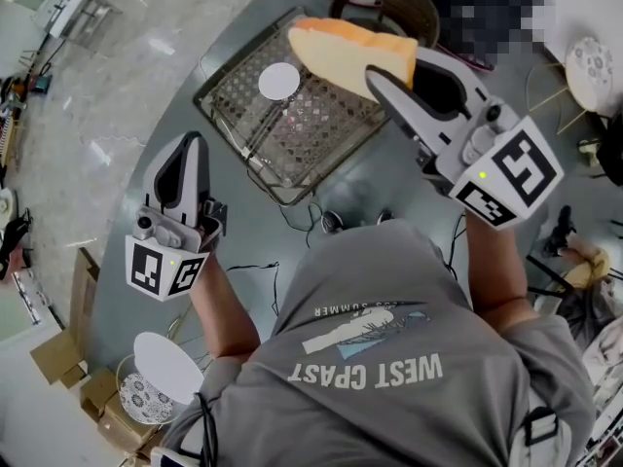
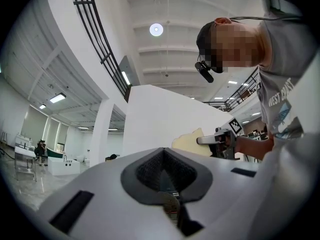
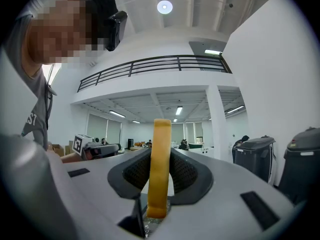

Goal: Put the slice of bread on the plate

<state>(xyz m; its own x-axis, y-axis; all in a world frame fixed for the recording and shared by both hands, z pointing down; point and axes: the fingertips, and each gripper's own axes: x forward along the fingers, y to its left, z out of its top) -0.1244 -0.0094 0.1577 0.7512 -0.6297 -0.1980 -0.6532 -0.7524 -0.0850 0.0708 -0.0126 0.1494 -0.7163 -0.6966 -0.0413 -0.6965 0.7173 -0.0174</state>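
Two tools in view. The right tool (image 3: 160,184) was clamped on the slice of bread (image 3: 161,149), with the pads pressing its two flat faces near one end. The slice stood on edge between the jaws, and most of it jutted out past the tips. In the head view it hung in the air at upper centre, overlapping the upper right corner of a wire tray (image 1: 331,129). The left tool (image 1: 192,142), left of centre, had its jaws together with nothing between them.

A small white plate (image 1: 279,81) lay inside the tray, just left of the slice in frame. A second white plate (image 1: 167,366) sat at lower left. I could not tell which one the task meant.

Handling, as judged: the slice looked light and soft, with a pale crumb and a firmer golden crust. It would likely dent or tear under a hard squeeze, and sag if held by a thin edge. The best hold seemed to be across the flat faces close to the crust, with gentle pressure. It should then be lowered flat before being let go.
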